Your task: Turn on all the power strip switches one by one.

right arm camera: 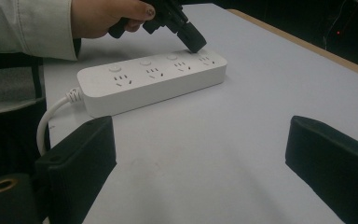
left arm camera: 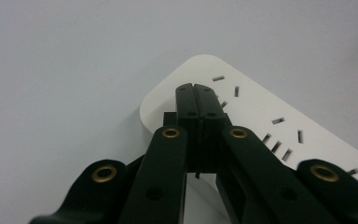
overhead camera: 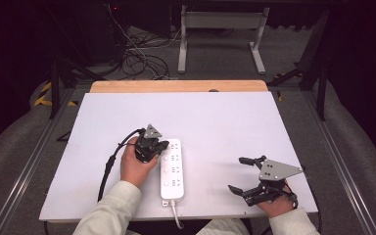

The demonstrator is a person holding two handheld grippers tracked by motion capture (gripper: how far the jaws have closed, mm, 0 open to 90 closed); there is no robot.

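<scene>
A white power strip lies lengthwise on the white table, with its cord running off the near edge. My left gripper is shut, and its tips rest on the far end of the strip, in line with the row of round buttons. In the left gripper view the closed jaws meet over that rounded end. The right gripper view shows the left gripper touching the strip from above. My right gripper stands open near the front right of the table, and nothing lies between its jaws.
The white board ends in a wooden strip at the far side. Beyond it are a table frame and loose cables on the floor. Metal rails run along both sides.
</scene>
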